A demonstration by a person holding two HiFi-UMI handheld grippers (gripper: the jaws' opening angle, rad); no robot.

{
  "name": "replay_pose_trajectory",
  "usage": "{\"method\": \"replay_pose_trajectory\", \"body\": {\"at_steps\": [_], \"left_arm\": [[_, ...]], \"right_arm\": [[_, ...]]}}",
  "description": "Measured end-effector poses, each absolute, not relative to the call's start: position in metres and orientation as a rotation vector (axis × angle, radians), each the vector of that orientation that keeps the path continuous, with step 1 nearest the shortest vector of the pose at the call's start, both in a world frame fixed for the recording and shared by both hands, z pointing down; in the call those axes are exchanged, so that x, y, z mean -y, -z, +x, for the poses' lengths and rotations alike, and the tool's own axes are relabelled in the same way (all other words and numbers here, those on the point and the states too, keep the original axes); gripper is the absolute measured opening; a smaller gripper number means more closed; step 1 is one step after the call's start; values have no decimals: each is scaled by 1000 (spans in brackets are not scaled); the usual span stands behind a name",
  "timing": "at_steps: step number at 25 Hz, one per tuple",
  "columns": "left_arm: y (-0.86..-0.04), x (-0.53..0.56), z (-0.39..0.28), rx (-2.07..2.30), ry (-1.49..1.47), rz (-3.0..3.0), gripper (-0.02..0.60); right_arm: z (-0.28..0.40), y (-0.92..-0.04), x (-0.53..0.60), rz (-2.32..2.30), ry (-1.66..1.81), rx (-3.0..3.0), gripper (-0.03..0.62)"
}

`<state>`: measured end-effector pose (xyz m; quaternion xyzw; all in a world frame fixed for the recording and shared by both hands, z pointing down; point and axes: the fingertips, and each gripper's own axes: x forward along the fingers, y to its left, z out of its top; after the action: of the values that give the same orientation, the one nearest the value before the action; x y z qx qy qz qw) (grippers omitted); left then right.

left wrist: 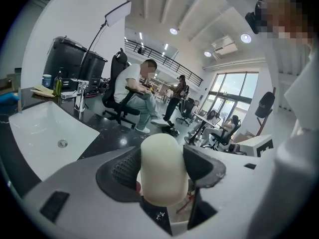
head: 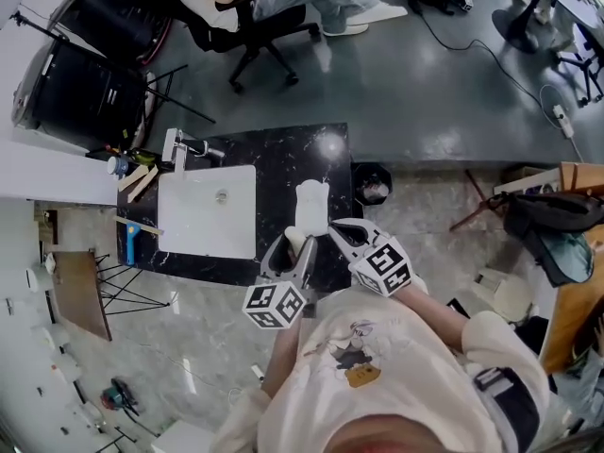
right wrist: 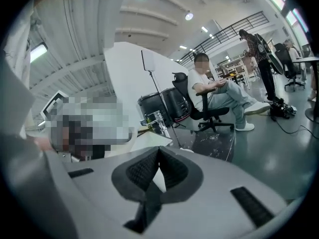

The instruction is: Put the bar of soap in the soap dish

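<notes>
In the left gripper view a cream bar of soap [left wrist: 162, 169] stands upright between the jaws of my left gripper [left wrist: 160, 172], which is shut on it. The head view shows that gripper [head: 293, 250] at the black counter's front edge, with the soap [head: 298, 241] just in front of the white soap dish [head: 312, 202]. My right gripper [head: 337, 229] hangs close beside it on the right, near the dish's front corner. In the right gripper view its ribbed pads [right wrist: 143, 172] meet at the tip, and my right gripper [right wrist: 158, 152] is shut with nothing held.
A white sink basin [head: 208, 211] is set in the black counter [head: 283, 149] left of the dish, with a faucet [head: 178, 146] and small bottles [head: 119, 164] at its far left. A small black bin [head: 375, 185] stands right of the counter. A seated person on an office chair [head: 247, 15] is beyond.
</notes>
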<state>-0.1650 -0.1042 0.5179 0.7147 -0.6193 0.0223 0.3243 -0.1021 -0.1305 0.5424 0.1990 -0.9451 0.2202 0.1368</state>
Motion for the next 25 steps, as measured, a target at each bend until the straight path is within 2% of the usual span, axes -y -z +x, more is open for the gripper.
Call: {"method": "replay_pose_trajectory", "body": {"at_steps": [25], "left_arm": [[-575,157,-195,1562,-433,1913,275]], "right_arm": [[-106,-580,154,658,-647,2635,6]]}}
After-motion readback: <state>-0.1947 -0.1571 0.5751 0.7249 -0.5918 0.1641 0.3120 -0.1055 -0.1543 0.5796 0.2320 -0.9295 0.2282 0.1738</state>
